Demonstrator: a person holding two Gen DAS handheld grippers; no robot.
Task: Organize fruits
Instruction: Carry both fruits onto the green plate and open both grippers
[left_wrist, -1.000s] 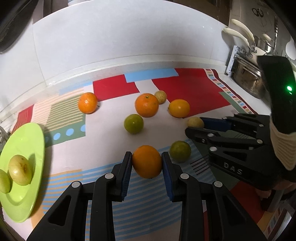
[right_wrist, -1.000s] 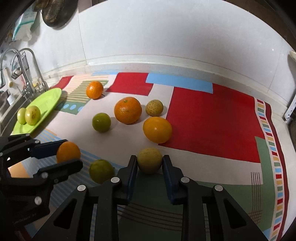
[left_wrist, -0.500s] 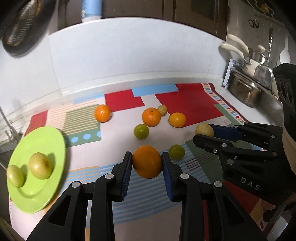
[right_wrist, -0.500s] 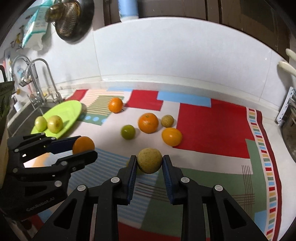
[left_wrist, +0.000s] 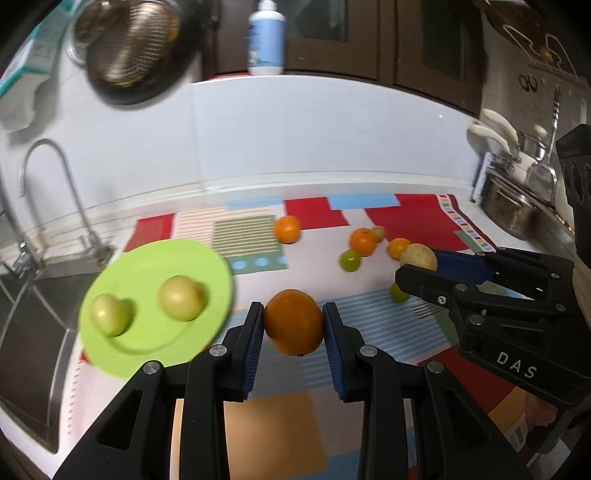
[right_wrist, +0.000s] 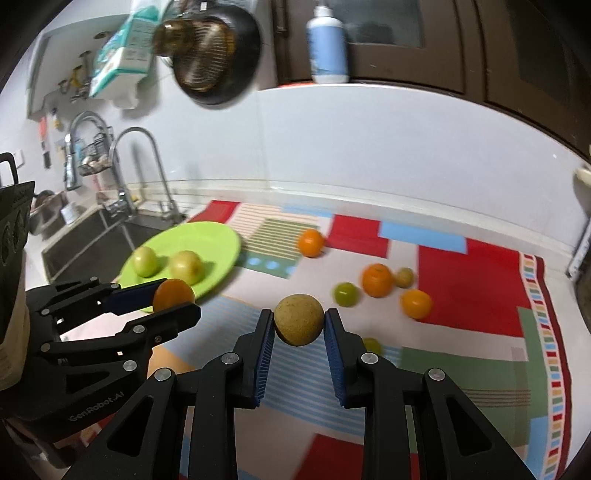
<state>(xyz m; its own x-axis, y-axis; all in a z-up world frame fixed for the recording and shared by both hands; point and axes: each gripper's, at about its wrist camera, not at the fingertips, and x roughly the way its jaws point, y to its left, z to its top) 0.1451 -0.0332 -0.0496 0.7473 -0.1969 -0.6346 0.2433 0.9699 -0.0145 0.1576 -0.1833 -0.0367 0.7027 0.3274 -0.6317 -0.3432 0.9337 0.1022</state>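
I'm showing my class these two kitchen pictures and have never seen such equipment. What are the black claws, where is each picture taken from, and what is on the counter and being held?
The claws are hand-held two-finger grippers, one per hand, each carrying a camera looking along its fingers. One picture comes from the left gripper, clamped on an orange. The other comes from the right gripper, clamped on a tan, rough-skinned fruit. Each gripper also shows in the other's picture. On the patterned mat lie more oranges and green fruits. A green plate beside the sink holds two yellow-green fruits.
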